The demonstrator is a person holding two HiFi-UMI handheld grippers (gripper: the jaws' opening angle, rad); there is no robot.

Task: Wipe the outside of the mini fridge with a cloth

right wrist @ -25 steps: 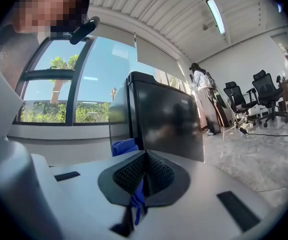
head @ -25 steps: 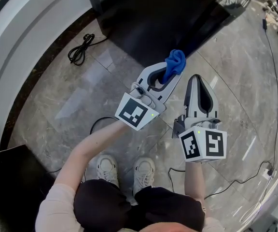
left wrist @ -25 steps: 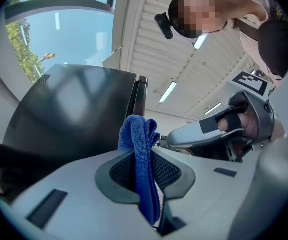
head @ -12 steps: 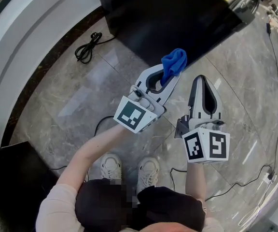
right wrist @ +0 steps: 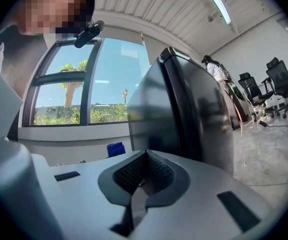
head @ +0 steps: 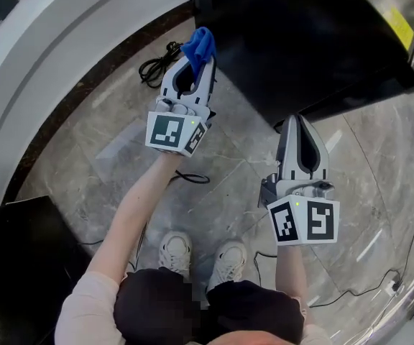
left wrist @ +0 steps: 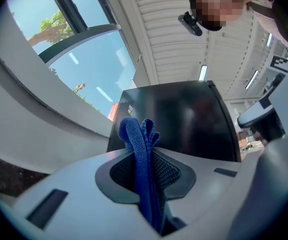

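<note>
Left gripper (head: 198,63) swung left, clamping cloth (head: 198,43), near mini fridge (head: 300,42)

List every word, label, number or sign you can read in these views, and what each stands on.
Nothing can be read.
Yellow label on the mini fridge: too small and blurred to read.
Square markers on the left gripper and right gripper: black-and-white patterns, no letters or digits.
Blue cloth: no print visible.
</note>
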